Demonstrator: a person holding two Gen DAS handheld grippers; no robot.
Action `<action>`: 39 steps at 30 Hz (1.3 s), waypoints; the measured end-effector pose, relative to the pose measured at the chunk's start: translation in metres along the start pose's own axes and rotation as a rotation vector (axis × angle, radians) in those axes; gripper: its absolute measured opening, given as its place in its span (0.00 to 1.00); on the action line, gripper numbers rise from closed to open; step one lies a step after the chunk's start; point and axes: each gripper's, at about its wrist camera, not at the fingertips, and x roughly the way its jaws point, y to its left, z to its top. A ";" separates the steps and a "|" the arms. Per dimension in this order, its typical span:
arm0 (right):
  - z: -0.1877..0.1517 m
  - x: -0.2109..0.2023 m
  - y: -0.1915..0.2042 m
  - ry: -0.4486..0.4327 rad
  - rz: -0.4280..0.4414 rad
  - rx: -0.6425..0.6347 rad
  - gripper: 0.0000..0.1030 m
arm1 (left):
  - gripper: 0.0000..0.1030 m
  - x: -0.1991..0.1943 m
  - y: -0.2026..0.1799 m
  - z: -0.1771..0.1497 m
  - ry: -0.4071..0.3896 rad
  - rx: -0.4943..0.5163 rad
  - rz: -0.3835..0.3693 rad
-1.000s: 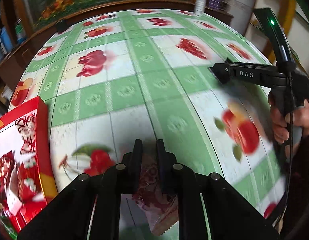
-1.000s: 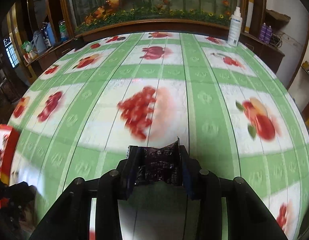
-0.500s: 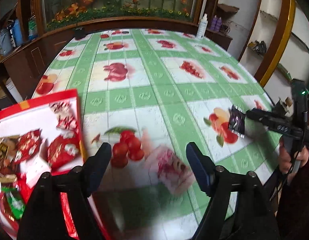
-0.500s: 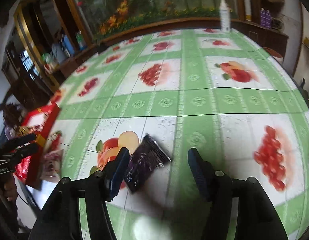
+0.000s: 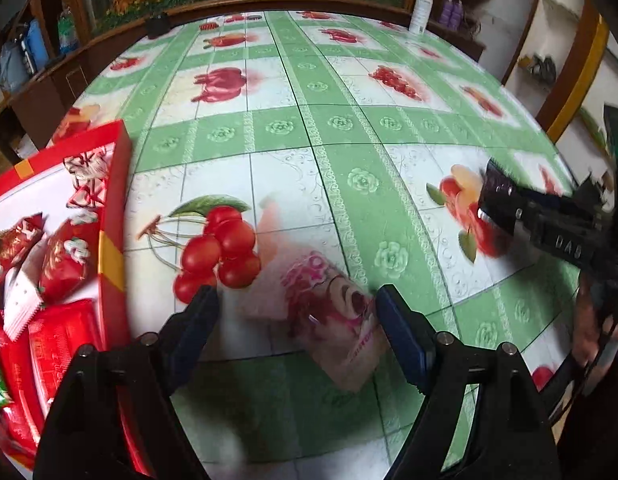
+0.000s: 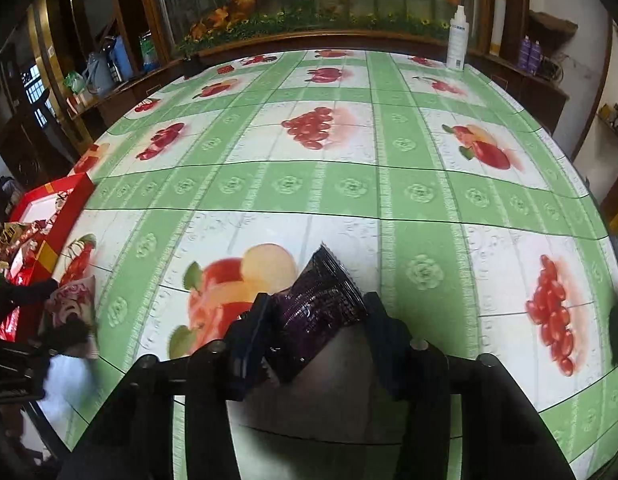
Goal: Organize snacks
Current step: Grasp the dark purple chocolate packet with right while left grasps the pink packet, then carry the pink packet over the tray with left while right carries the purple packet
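A pink snack packet [image 5: 329,304] lies on the green fruit-print tablecloth between the wide-open fingers of my left gripper [image 5: 295,312]. It also shows in the right wrist view [image 6: 71,308]. A dark purple snack packet [image 6: 321,304] lies on the cloth between the fingers of my right gripper [image 6: 315,320], which is open around it. The right gripper also shows in the left wrist view [image 5: 497,204]. A red box [image 5: 109,216] with several red snack packets sits at the left; it also shows in the right wrist view [image 6: 65,208].
A white spray bottle [image 6: 457,40] stands at the table's far edge. A small dark object [image 5: 157,26] sits at the far left edge. Wooden cabinets and a flower display ring the table. The table's near edge lies just below both grippers.
Both grippers were shut on their packets a second ago, then opened and let them down on the cloth. Now each has closed in around its packet again, jaws still apart.
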 end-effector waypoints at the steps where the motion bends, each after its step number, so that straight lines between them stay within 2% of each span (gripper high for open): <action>1: 0.000 0.000 0.001 0.000 0.001 -0.003 0.42 | 0.79 0.001 0.000 0.000 -0.008 0.004 0.003; 2: 0.000 -0.001 0.003 -0.001 0.006 -0.007 0.39 | 0.74 0.002 0.000 0.001 -0.022 0.012 0.008; 4: -0.001 -0.002 0.002 -0.004 0.030 0.001 0.35 | 0.56 0.001 0.002 0.002 -0.049 0.020 0.016; 6: -0.002 -0.002 0.001 -0.007 0.051 0.018 0.31 | 0.47 0.000 0.004 0.001 -0.056 0.027 0.010; 9: -0.002 0.001 0.005 -0.009 0.049 0.021 0.30 | 0.42 -0.003 0.005 -0.003 -0.077 0.042 0.000; 16: -0.006 -0.001 0.013 -0.019 0.089 0.048 0.28 | 0.40 -0.012 0.011 -0.010 -0.059 0.017 -0.070; 19: -0.006 -0.002 0.012 -0.009 0.161 0.078 0.28 | 0.40 -0.018 0.013 -0.012 -0.053 0.001 -0.088; 23: -0.006 -0.005 0.013 -0.009 0.267 0.126 0.28 | 0.40 -0.034 0.014 -0.014 -0.081 0.009 -0.071; 28: -0.003 -0.007 0.021 0.003 0.397 0.175 0.27 | 0.40 -0.063 0.026 -0.014 -0.157 0.003 -0.056; 34: 0.003 -0.008 0.053 0.013 0.526 0.177 0.27 | 0.40 -0.082 0.055 -0.017 -0.209 -0.038 -0.005; 39: 0.010 -0.008 0.091 0.020 0.602 0.147 0.27 | 0.40 -0.091 0.087 -0.025 -0.249 -0.082 0.099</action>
